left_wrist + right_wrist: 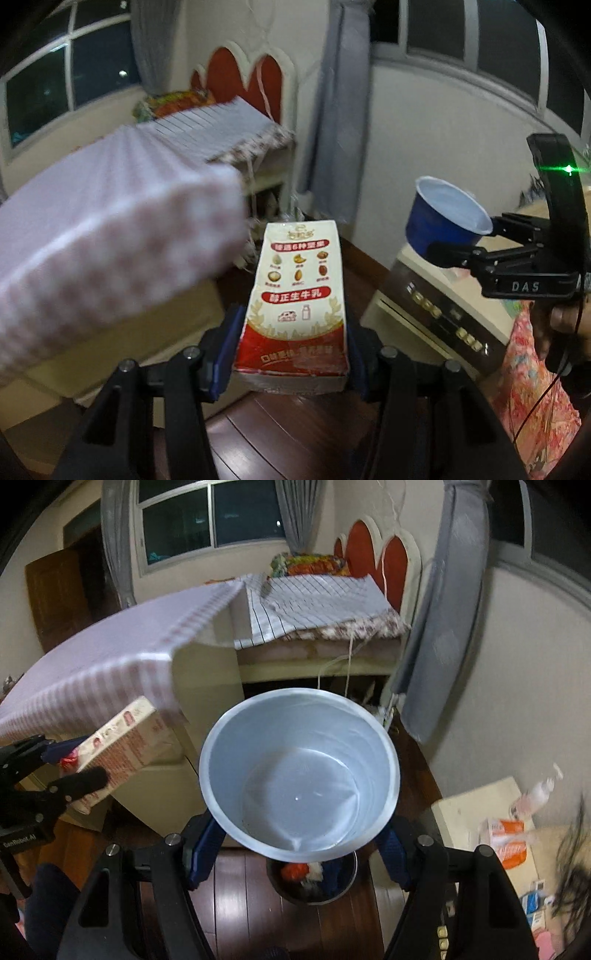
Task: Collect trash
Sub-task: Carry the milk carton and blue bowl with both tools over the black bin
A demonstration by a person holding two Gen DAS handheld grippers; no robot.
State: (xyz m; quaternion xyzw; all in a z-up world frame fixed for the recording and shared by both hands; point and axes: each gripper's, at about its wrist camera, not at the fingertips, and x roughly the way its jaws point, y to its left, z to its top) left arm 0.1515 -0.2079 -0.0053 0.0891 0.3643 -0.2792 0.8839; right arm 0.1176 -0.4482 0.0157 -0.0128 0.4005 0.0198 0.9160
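My left gripper [293,345] is shut on a red-and-cream milk carton [299,295], whose printed face points up between the blue pads. The same carton [122,749] shows at the left of the right wrist view, with the left gripper [74,766] around it. The right gripper [299,849] is shut on a blue paper cup [299,775] with an empty white inside. Seen from the left wrist, that cup [443,218] hangs at the right in the right gripper [476,240]. Below the cup stands a dark trash bin [347,886] on the wooden floor, with scraps inside.
A bed with a pink striped cover [110,657] and a red headboard [369,550] fills the left and back. A grey curtain [443,627] hangs at the right. On a cream table [461,808] lie a clear bottle [535,794] and an orange packet [506,842]. A cream cabinet [436,306] stands nearby.
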